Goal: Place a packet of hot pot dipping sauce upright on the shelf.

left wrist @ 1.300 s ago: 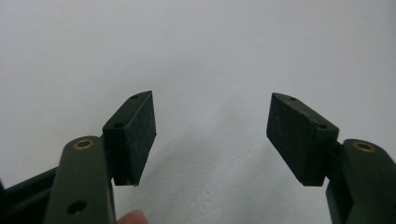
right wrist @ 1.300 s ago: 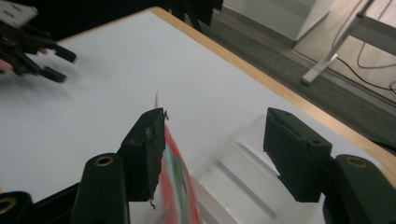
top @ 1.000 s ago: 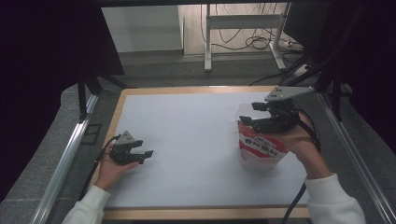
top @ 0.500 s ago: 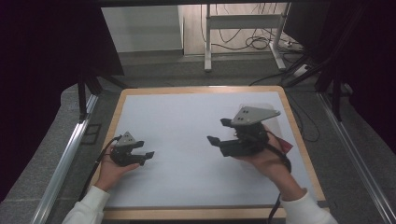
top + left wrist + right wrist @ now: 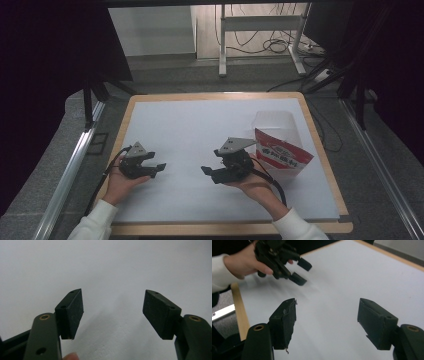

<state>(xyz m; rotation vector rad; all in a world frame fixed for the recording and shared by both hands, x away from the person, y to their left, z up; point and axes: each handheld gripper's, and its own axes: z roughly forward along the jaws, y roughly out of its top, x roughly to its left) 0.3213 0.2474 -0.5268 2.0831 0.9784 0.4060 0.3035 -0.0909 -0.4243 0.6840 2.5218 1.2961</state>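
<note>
Now a translucent plastic bag with a red and white printed label (image 5: 281, 156) is seen standing on the white table sheet (image 5: 200, 130), near its right edge, just behind the right gripper (image 5: 209, 172). That gripper's jaws have just been opening, with nothing between them. The left gripper (image 5: 159, 169) is held spread and empty too.

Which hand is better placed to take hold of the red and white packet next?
Right. The right gripper sits open beside the red and white packet, while the left gripper, also open, rests across the white mat from it.

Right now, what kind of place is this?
Likely a lab recording bench: a wood-edged white table framed by aluminium rails, hand-held left gripper and right gripper, loose floor cables behind.
</note>
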